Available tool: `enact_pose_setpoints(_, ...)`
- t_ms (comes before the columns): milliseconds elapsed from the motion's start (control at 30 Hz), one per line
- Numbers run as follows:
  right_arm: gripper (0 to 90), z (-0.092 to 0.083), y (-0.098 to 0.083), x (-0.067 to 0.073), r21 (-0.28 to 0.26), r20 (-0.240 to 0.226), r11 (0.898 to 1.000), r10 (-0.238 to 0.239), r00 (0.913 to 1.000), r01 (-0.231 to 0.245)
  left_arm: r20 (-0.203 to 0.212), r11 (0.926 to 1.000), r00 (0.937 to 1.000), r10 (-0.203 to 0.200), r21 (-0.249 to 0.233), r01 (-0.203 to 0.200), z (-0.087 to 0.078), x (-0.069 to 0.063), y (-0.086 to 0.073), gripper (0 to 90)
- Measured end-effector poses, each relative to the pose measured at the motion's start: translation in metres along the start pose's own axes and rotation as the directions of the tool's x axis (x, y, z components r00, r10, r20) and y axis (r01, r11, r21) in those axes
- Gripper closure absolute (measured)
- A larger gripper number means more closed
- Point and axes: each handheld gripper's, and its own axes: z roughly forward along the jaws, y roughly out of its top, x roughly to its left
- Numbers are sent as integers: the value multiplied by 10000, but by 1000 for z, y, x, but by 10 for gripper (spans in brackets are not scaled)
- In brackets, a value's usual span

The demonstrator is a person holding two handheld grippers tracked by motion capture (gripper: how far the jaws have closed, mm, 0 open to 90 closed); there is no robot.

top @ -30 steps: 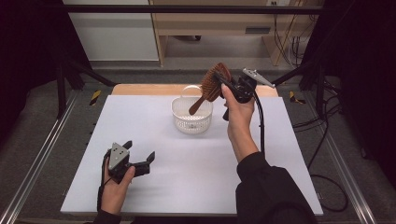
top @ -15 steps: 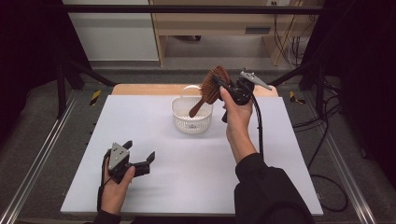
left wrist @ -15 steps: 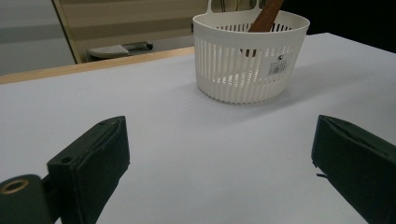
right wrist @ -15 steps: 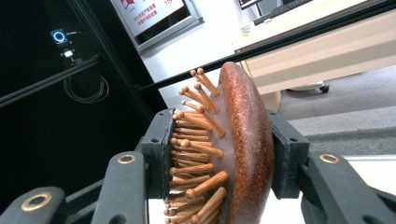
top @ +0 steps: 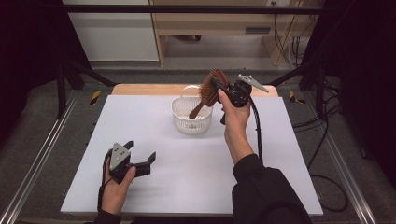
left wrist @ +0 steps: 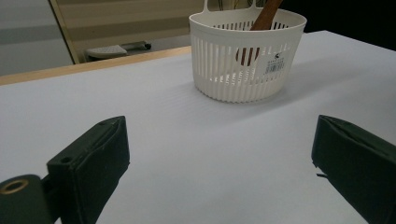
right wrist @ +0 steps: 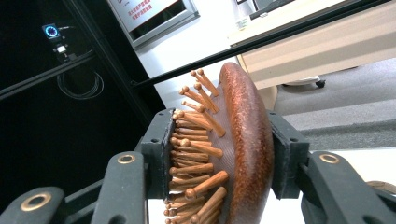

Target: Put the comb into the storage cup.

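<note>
Nearest the person, well short of the basket (top: 192, 115), the left gripper (top: 140, 157) rests on the white table (top: 187, 172) with its jaws spread wide and nothing between them. Farther off, the white slotted basket stands near the table's far edge. Just above its rim, the right gripper (top: 220, 84) clamps the head of a wooden hairbrush (top: 208, 92): a reddish-brown oval back, with round-tipped wooden pins pressed against one pad. The brush tilts, its handle slanting down inside the basket.
</note>
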Motion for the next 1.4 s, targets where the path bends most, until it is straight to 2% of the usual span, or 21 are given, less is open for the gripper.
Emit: enact_pose_setpoints(1400, 503, 12, -15, -3, 101, 107, 9995, 314, 9994, -315, 49, 10000, 10000, 47, 23, -47, 0, 0, 0, 43)
